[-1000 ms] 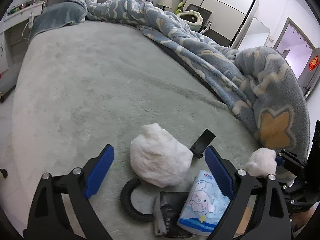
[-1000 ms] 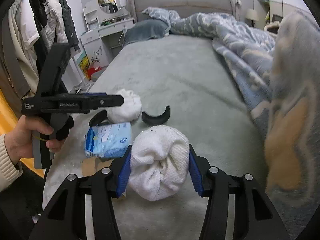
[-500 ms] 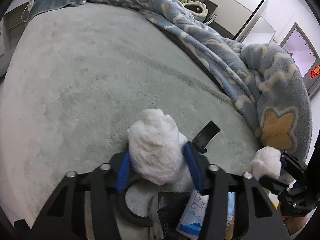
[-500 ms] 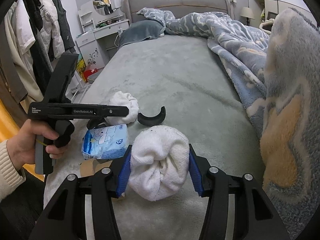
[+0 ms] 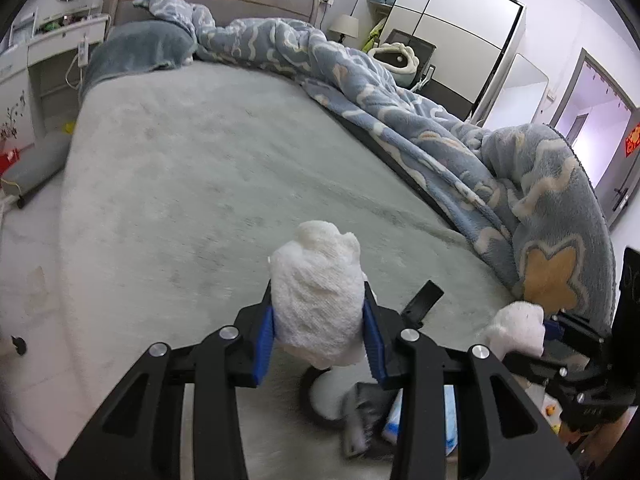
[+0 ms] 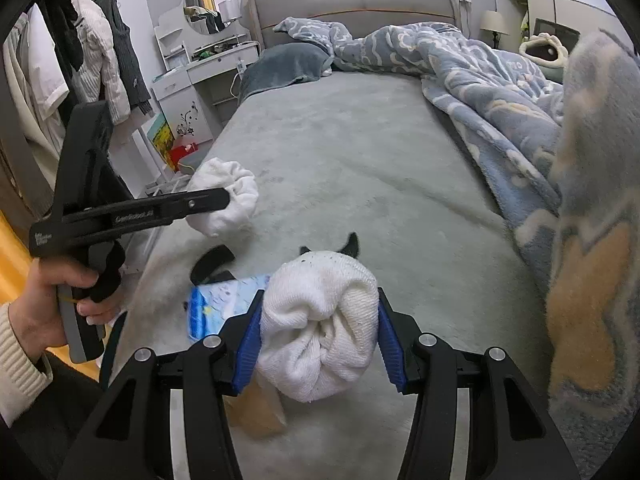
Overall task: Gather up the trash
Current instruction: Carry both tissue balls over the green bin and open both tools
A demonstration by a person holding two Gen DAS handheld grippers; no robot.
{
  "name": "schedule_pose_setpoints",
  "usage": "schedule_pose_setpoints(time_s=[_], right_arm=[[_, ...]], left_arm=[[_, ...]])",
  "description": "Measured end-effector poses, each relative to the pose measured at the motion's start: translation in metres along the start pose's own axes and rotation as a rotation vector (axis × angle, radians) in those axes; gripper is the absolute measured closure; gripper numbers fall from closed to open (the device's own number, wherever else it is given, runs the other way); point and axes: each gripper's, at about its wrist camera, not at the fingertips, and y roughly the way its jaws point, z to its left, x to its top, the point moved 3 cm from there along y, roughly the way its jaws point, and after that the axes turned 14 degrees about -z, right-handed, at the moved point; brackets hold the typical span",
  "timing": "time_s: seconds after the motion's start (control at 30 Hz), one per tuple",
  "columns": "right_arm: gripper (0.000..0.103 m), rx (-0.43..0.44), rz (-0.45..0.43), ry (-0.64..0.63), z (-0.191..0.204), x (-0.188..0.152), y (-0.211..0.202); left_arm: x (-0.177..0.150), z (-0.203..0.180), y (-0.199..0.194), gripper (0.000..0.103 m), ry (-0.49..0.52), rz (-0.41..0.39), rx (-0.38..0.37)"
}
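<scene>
Left gripper (image 5: 318, 328), just closed, clamps a white wad (image 5: 318, 300) (bed (image 5: 200, 180) beyond lies bare); right gripper (image 6: 320, 344) holds another wad (image 6: 320, 332).

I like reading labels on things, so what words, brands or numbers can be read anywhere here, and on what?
"GenRobot.AI": on the arm of the left gripper, seen from the right wrist.
Small white print at that tool's rear end: too small to read.
Blue cartoon packet on the bed: print blurred.
Red door sign: unreadable.

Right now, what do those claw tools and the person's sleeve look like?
Each claw is black plastic: two angular arms with silver screws and ribbed blue pads. The left claw has a pistol handle with white lettering on its side. The sleeve is cream ribbed knit.
</scene>
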Motion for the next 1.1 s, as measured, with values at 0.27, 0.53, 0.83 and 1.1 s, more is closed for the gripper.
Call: schedule_pose_setpoints(time_s=[0.27, 0.53, 0.83, 1.1], right_arm=[[0.051, 0.057, -0.001, 0.010, 0.041, 0.017, 0.020], [0.051, 0.136, 0.053, -0.021, 0.090, 0.019, 0.047], [0.051, 0.217, 0.092, -0.056, 0.144, 0.021, 0.072], [0.051, 0.281, 0.152, -0.100, 0.186, 0.013, 0.094]], left_arm=[[-0.001, 0.025, -0.029, 0.062, 0.040, -0.007, 0.046], [-0.004, 0.047, -0.057, 0.062, 0.122, 0.017, 0.066], [-0.016, 0.091, -0.085, 0.062, 0.121, 0.070, 0.093], [-0.023, 0.125, -0.108, 0.061, 0.067, 0.128, 0.106]])
